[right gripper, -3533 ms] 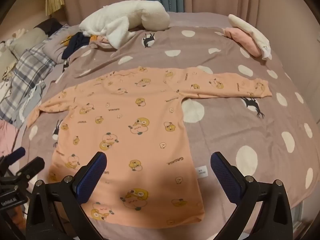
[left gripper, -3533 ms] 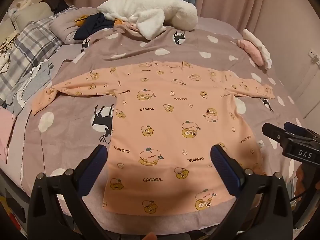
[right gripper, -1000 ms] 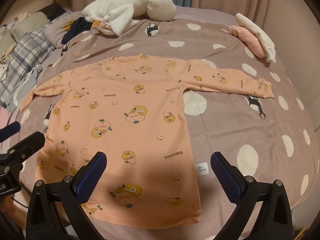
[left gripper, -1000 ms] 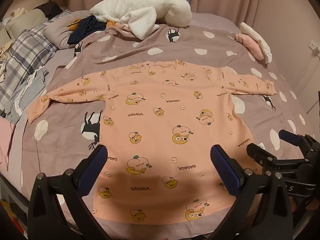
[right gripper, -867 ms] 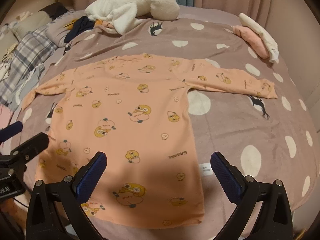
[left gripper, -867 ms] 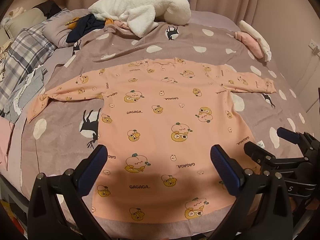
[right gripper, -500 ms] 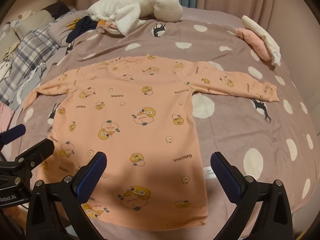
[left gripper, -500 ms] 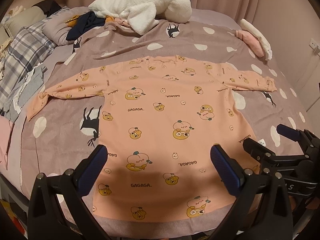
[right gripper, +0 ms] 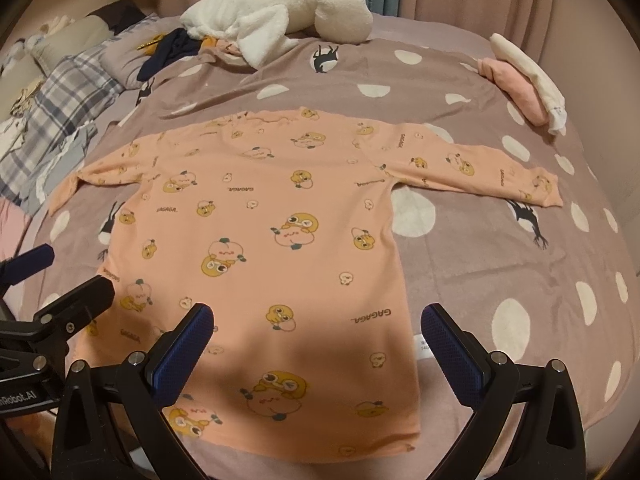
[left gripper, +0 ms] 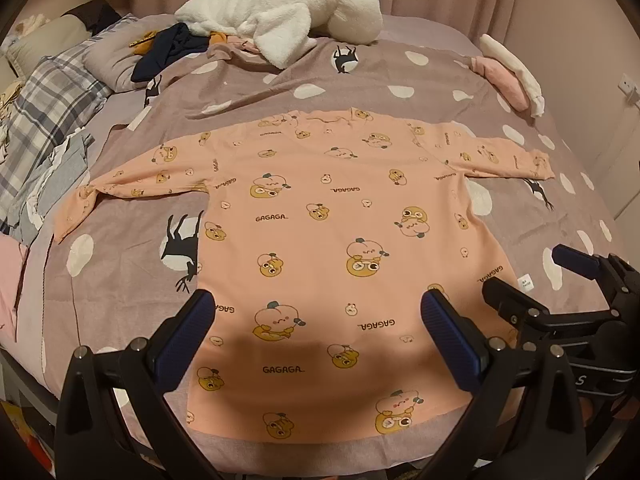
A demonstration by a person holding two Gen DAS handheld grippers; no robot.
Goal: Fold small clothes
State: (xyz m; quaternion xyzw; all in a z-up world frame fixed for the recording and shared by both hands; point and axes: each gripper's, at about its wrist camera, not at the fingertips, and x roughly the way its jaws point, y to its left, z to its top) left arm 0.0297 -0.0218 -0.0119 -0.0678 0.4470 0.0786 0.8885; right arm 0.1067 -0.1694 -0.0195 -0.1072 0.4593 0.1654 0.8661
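A small peach long-sleeved shirt (left gripper: 320,248) with cartoon prints lies flat on the bed, sleeves spread left and right, hem toward me. It also shows in the right wrist view (right gripper: 264,240). My left gripper (left gripper: 318,320) is open and empty, hovering above the hem's left part. My right gripper (right gripper: 318,332) is open and empty above the hem's right part. The right gripper shows at the right edge of the left wrist view (left gripper: 532,280); the left gripper shows at the left edge of the right wrist view (right gripper: 52,280).
The bed has a mauve spotted cover (left gripper: 400,80). A white plush blanket (left gripper: 280,20) and dark clothes (left gripper: 164,52) lie at the far end. Folded pink and white items (left gripper: 512,76) sit at far right. Plaid bedding (left gripper: 44,108) lies left.
Both grippers have drifted slightly forward and lower over the shirt's hem. The shirt has not moved and both grippers stay open.
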